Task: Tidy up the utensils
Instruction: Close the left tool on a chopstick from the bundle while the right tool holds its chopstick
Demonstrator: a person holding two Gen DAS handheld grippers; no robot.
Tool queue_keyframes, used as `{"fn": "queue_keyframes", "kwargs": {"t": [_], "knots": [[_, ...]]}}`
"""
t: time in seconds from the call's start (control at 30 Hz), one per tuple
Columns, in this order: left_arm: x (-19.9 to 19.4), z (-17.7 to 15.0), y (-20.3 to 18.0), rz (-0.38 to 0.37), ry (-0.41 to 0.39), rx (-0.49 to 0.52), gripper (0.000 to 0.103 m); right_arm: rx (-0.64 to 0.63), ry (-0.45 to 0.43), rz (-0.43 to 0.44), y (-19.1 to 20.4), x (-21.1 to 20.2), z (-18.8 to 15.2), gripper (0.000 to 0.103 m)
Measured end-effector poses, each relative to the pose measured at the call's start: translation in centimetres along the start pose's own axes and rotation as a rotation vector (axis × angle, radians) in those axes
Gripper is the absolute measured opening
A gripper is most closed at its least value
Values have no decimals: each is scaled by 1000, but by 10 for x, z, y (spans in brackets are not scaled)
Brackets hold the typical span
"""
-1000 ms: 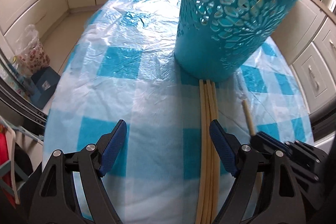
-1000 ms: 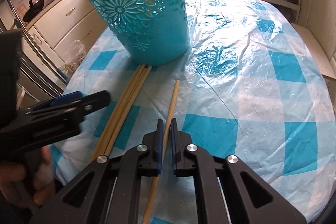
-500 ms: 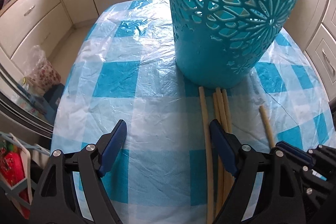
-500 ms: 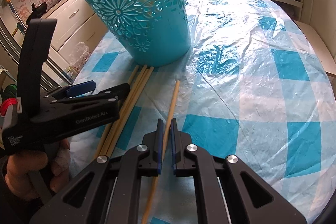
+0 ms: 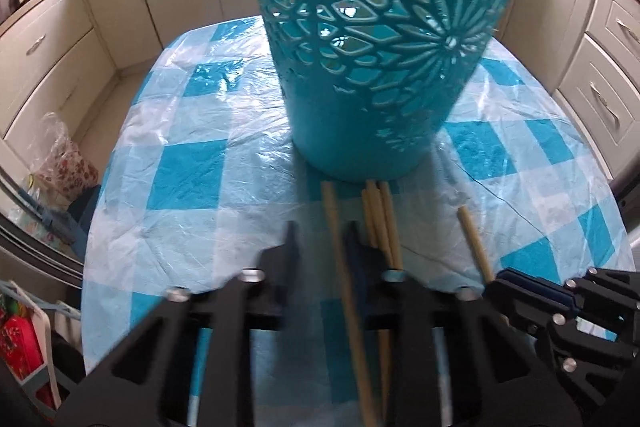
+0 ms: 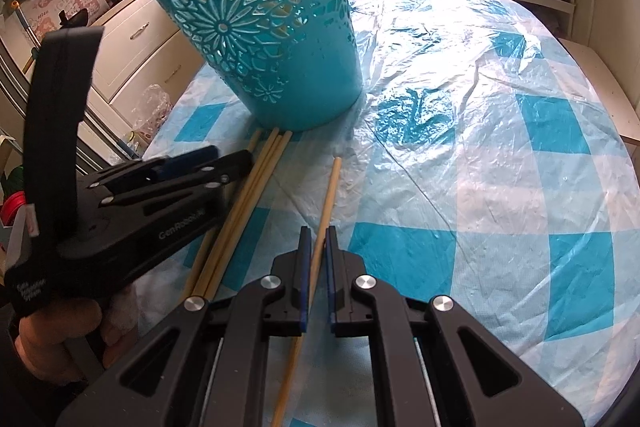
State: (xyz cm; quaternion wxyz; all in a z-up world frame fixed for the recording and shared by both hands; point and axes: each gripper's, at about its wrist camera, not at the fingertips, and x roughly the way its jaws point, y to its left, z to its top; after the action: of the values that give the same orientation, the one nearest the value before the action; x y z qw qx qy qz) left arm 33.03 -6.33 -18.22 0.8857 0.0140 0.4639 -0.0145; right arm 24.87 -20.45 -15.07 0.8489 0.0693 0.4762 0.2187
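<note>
Black left gripper [image 5: 320, 233] angled down, jaws closing around one chopstick [image 5: 340, 255].

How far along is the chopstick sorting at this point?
Done: some sticks show inside the teal basket. In hand: right gripper clamps one chopstick; left gripper is closing on another. Left: three loose chopsticks on the tablecloth.

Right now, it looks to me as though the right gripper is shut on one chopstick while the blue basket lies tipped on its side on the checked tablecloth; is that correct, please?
Not quite: the basket stands upright on the tablecloth, not on its side. The right wrist view shows this. The rest holds: the right gripper is shut on one chopstick.
</note>
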Motion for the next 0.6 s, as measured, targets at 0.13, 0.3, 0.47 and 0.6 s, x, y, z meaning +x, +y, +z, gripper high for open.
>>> {"fn": "queue_keyframes", "kwargs": {"t": [0.13,0.3,0.47,0.6], "knots": [[-5,-4,5,-28,26,-28,7,5,0,5,-1,0,0,7],[-2,1,7,-12,59,-59,9,9,-2,9,-2,0,0,7],[2,6,3,22,48,-40,8,2,-14,4,-1,0,0,7],[-1,3,4,5,45,-31,5,-10,-28,-3,1,1,0,8]]}}
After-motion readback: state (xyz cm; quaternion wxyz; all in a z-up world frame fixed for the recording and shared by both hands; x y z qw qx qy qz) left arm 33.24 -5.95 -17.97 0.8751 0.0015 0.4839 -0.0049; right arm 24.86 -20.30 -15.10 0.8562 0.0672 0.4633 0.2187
